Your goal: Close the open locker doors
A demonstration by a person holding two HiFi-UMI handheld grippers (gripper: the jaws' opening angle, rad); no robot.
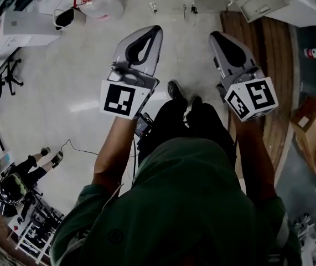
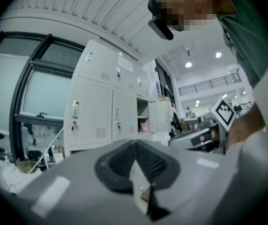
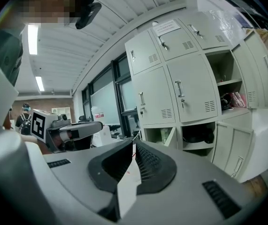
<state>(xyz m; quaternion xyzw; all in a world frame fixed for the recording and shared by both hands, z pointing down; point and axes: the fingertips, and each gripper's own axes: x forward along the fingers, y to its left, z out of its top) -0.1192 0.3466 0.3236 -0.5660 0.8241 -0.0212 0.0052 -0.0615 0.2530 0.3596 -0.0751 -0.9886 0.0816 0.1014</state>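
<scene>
a person holds both grippers up. the left gripper [image 1: 153, 33] and the right gripper [image 1: 217, 37] each have jaws pressed together, nothing between them. ahead stand pale lockers [image 3: 190, 78] — most doors closed, with open compartments [image 3: 224, 86] at the right and along the bottom row.

On your left a person [image 1: 14, 184] is near a cable [image 1: 72, 147] on the floor [image 1: 63, 82]; a jug [image 1: 103, 7] stands ahead, wooden boards [image 1: 268, 49] on your right.

I can read no words or numbers here. The paper notice [image 3: 166, 28] on the far upper locker door [image 3: 177, 46] is too small to make out.
</scene>
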